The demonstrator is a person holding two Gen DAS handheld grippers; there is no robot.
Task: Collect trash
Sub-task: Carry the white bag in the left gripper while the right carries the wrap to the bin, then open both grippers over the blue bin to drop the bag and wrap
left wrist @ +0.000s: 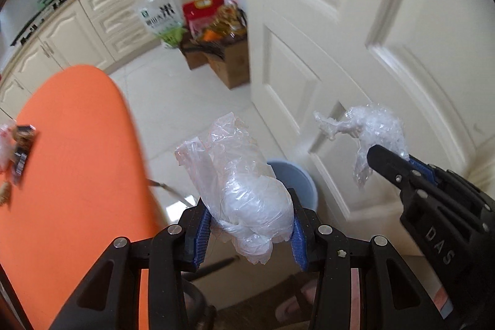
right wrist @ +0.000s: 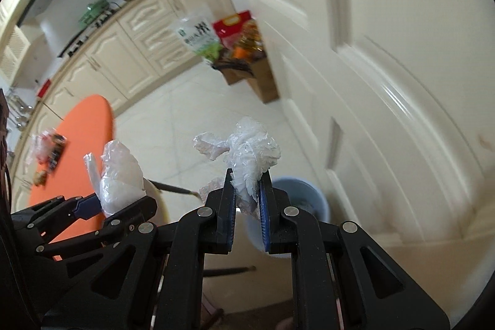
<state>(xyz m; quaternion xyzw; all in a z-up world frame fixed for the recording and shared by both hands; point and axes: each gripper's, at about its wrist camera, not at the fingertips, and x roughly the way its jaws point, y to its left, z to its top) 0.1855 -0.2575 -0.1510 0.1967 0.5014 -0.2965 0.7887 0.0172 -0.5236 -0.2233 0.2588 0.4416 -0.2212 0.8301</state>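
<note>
Trash was already off the orange table (left wrist: 77,144) in part: the left gripper (left wrist: 247,225) was clamped on a fat wad of clear plastic bag (left wrist: 244,184), its blue pads pressed into both sides, and the right gripper (right wrist: 247,194) was pinched nearly closed on a smaller crumpled scrap of plastic film (right wrist: 247,153). Both pieces hung in the air near a pale blue bin (left wrist: 297,178) on the tiled floor by the white door (left wrist: 355,51), the bin showing just beyond the jaws in each wrist view. Neither piece had gone in yet, so I judged the carry about done and the drop still to come. More litter, some wrappers (left wrist: 18,150), lay on the table's far edge, so at least another trip looked needed after this one
</note>
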